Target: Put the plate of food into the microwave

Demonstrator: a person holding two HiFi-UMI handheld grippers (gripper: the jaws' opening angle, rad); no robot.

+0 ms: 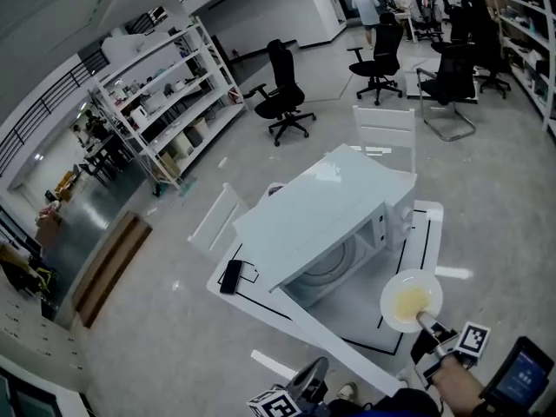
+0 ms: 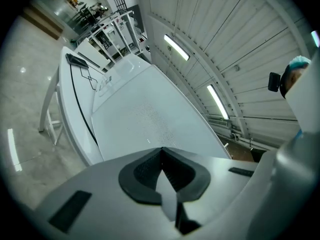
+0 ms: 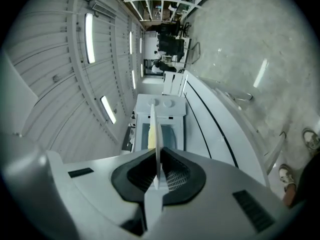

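A white microwave stands on a white table with its door swung open, showing the cavity and turntable. A white plate with yellow food hangs in front of the cavity, to its right. My right gripper is shut on the plate's near rim. In the right gripper view the plate runs edge-on between the jaws of the right gripper, with the microwave ahead. My left gripper is low by the door, shut and empty. Its own view shows the left gripper by the door panel.
A black phone lies on the table's left corner. White chairs stand beside and behind the table. Black office chairs, metal shelving and a person are farther off on the open floor.
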